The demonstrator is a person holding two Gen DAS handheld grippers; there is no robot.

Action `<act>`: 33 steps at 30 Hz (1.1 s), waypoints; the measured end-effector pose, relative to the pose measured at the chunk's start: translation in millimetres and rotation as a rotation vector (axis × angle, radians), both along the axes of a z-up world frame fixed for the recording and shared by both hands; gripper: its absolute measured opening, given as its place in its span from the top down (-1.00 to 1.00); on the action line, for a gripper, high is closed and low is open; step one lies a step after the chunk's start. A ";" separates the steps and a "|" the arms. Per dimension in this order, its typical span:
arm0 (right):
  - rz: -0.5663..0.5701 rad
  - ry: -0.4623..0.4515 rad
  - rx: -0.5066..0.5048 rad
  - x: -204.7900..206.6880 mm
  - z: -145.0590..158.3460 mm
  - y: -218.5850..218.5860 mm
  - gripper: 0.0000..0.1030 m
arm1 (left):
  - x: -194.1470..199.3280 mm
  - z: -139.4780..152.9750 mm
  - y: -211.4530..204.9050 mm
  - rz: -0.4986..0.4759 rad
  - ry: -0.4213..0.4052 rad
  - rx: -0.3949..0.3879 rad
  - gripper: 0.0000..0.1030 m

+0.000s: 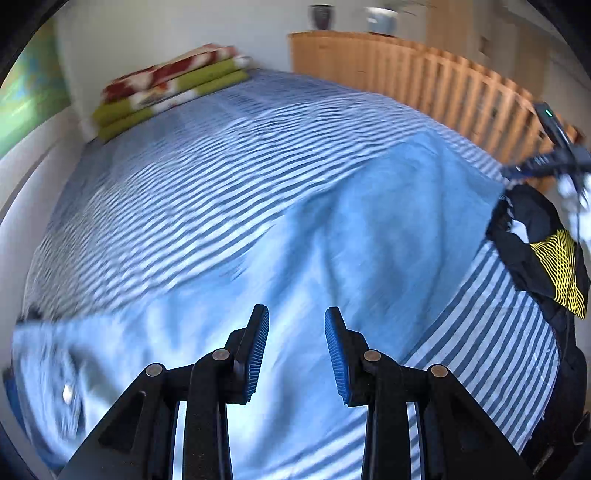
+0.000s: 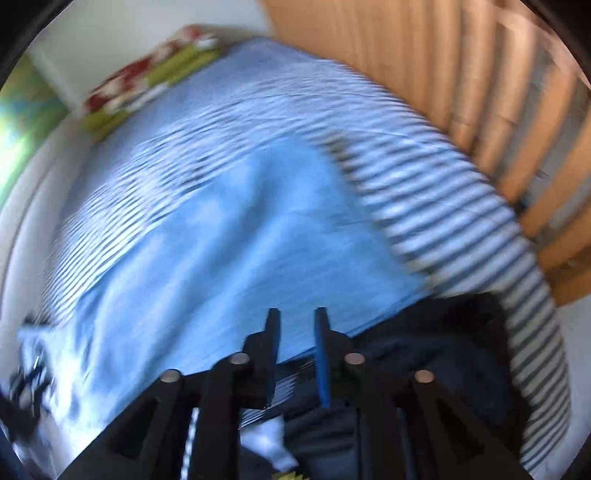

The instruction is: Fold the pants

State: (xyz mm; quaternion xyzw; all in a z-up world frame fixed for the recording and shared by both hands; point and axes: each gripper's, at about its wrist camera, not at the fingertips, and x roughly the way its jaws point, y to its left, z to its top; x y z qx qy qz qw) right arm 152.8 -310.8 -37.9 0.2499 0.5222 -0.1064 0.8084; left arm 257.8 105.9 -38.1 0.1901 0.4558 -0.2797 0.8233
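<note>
Light blue pants lie spread flat on a blue-and-white striped bed cover. Their waist end, with a metal button, is at the lower left of the left wrist view. My left gripper hangs above the cloth, open, with nothing between its blue pads. In the right wrist view the pants fill the middle, one straight edge running toward the lower right. My right gripper is over that near edge with a narrow gap between its fingers and no cloth in it. Both views are motion-blurred.
A stack of folded green and red blankets sits at the bed's far corner by a white wall. A wooden slatted frame runs along the bed's right side, with pots on top. A person's dark, yellow-patterned clothing is at the right.
</note>
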 end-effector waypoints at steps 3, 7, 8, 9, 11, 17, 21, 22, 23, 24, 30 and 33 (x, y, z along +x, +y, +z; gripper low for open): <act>0.136 -0.003 0.029 5.7 0.6 62.6 0.51 | -13.5 -9.0 61.7 0.101 0.029 0.022 0.27; 0.291 0.017 0.059 19.0 -10.8 155.4 0.51 | -39.7 -37.1 121.8 0.192 0.108 0.001 0.26; 0.319 0.020 0.053 25.1 -12.7 175.4 0.51 | -46.0 -44.2 130.3 0.203 0.121 0.000 0.26; 0.343 0.019 0.045 32.7 -14.0 193.1 0.51 | -50.1 -48.3 134.8 0.202 0.122 0.005 0.26; 0.392 0.008 0.036 51.4 -10.7 224.9 0.51 | -56.0 -51.6 143.2 0.196 0.105 0.005 0.26; 0.406 -0.010 -0.034 103.2 4.9 274.4 0.42 | 2.3 -6.9 193.0 0.303 -0.070 0.042 0.19; 0.364 0.033 -0.053 125.1 -7.7 272.4 0.36 | 79.2 15.4 261.6 0.498 -0.074 -0.041 -0.08; 0.345 0.049 -0.051 129.2 -14.4 270.3 0.36 | 98.9 17.6 278.2 0.551 -0.096 -0.033 -0.16; 0.333 0.059 -0.046 131.2 -20.0 265.8 0.36 | 118.7 19.3 291.3 0.592 -0.105 -0.024 -0.21; 0.320 0.068 -0.041 134.5 -25.7 262.8 0.36 | 136.5 18.0 304.8 0.632 -0.094 -0.031 -0.29; 0.264 0.114 -0.033 145.8 -45.3 245.8 0.36 | 216.2 -7.0 356.1 0.770 -0.014 0.030 -0.43; 0.265 0.127 -0.041 149.0 -49.6 246.1 0.36 | 234.9 -27.7 373.2 0.751 0.113 -0.054 -0.46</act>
